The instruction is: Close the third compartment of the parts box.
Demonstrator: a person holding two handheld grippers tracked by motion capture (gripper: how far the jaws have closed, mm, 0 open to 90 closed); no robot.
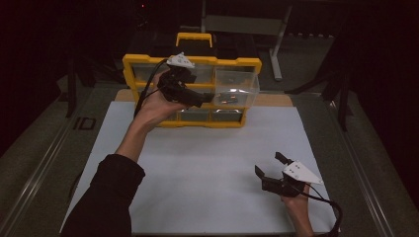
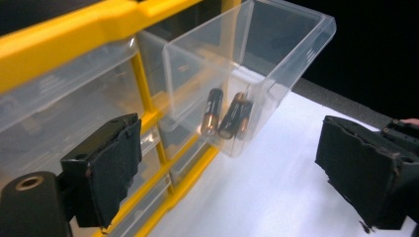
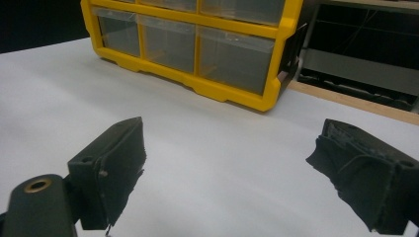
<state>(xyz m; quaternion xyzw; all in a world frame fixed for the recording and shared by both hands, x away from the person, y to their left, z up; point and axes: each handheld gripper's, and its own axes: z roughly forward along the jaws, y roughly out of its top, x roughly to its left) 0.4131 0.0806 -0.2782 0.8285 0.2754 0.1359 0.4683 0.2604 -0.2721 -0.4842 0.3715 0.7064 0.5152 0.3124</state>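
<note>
clear drawer [image 2: 276, 54] juts out; batteries [image 2: 225, 113] lie lengthwise.

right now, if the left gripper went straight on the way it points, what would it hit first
Most likely the pulled-out clear drawer holding batteries: it lies dead ahead between the open jaws of the left gripper. Depth is unclear, so it may pass just below.

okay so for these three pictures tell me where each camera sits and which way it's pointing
High view: above the person's side, looking forward and down on the white table; both forearms, left gripper, right gripper.
Left gripper view: on the left gripper, facing the pulled-out clear drawer with batteries.
Right gripper view: on the right gripper, low, facing the yellow organizer.
Shared: all three show the organizer.
</note>
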